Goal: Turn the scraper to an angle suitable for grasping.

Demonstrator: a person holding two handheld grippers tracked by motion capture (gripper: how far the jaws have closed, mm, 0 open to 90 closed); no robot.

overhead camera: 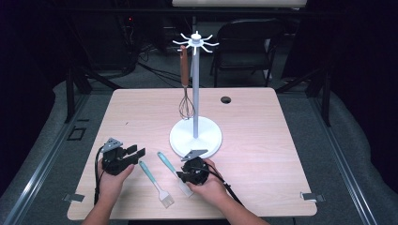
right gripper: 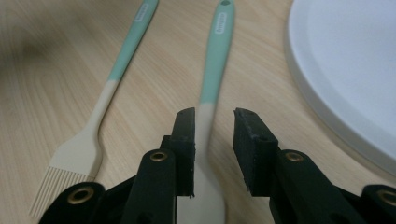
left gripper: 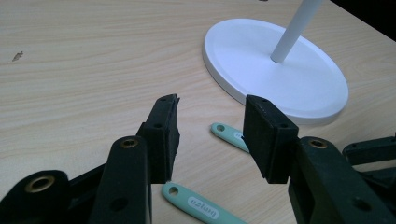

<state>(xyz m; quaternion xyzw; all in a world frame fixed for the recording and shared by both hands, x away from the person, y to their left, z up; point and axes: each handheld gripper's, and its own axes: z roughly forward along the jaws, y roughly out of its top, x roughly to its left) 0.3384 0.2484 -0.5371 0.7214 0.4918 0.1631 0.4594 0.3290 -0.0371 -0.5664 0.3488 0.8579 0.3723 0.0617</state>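
Two utensils with teal handles and cream heads lie near the table's front edge: a pastry brush (overhead camera: 155,180) (right gripper: 107,93) and, to its right, a spatula (overhead camera: 165,162) (right gripper: 217,51). My right gripper (overhead camera: 180,177) (right gripper: 214,114) is low over the spatula with its jaws on either side of the cream neck. The left pad is at the neck and a gap shows at the right pad. My left gripper (overhead camera: 136,152) (left gripper: 210,109) is open and holds nothing, pointing over the brush handle (left gripper: 201,207) and the spatula handle (left gripper: 229,133) toward the stand.
A white hook stand with a round base (overhead camera: 195,133) (left gripper: 280,74) (right gripper: 350,70) rises at the table's middle, just behind the right gripper. A wooden-handled whisk (overhead camera: 186,89) hangs from one of its hooks. A cable hole (overhead camera: 225,100) is at the table's back.
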